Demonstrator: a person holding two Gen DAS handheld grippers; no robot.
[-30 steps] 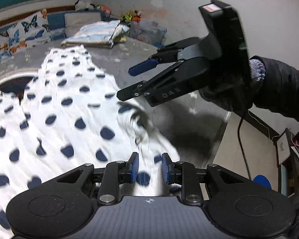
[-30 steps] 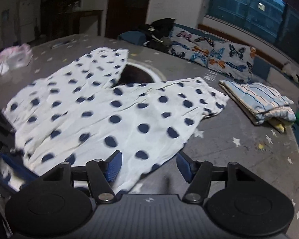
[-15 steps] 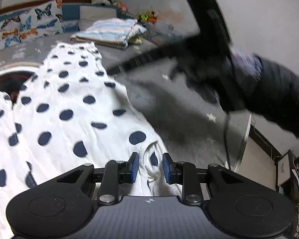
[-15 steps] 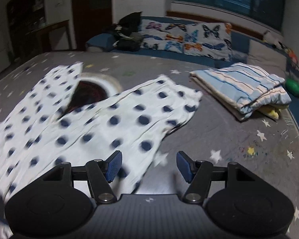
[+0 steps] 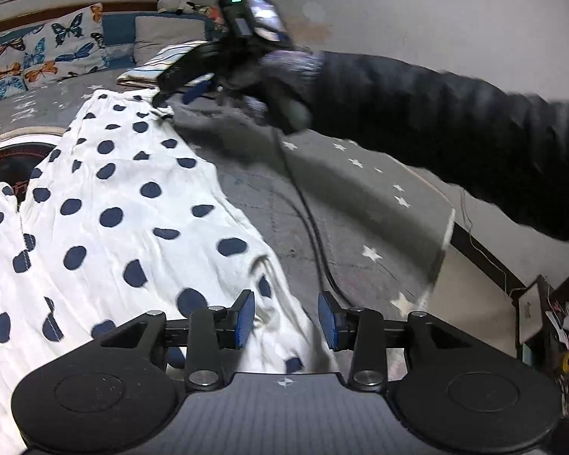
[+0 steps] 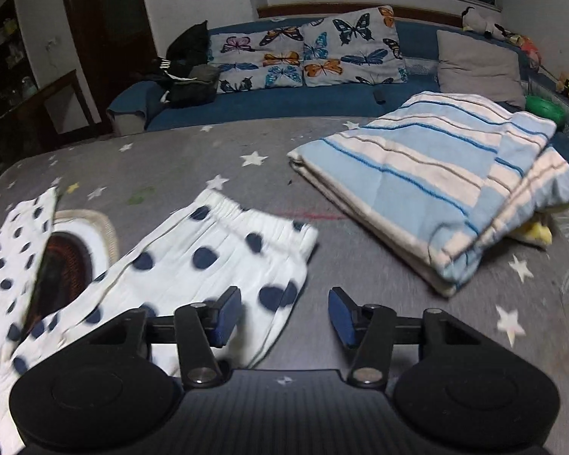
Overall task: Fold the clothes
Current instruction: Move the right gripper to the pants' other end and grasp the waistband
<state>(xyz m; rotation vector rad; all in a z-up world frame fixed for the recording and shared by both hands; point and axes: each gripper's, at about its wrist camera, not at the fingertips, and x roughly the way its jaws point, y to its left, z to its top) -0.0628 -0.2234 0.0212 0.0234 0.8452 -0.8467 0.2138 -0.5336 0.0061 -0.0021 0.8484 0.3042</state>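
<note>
The left gripper (image 5: 286, 318) has just been opening its fingers; they stand spread over the near edge of the white polka-dot garment (image 5: 106, 204), not pressing it. The right gripper (image 6: 284, 316) has been closing; its fingers remain apart at the garment's elastic-hemmed far end (image 6: 223, 250), gripping nothing. The garment lies spread on the grey star-patterned surface (image 6: 360, 284), left of a folded striped blanket (image 6: 436, 185).
</note>
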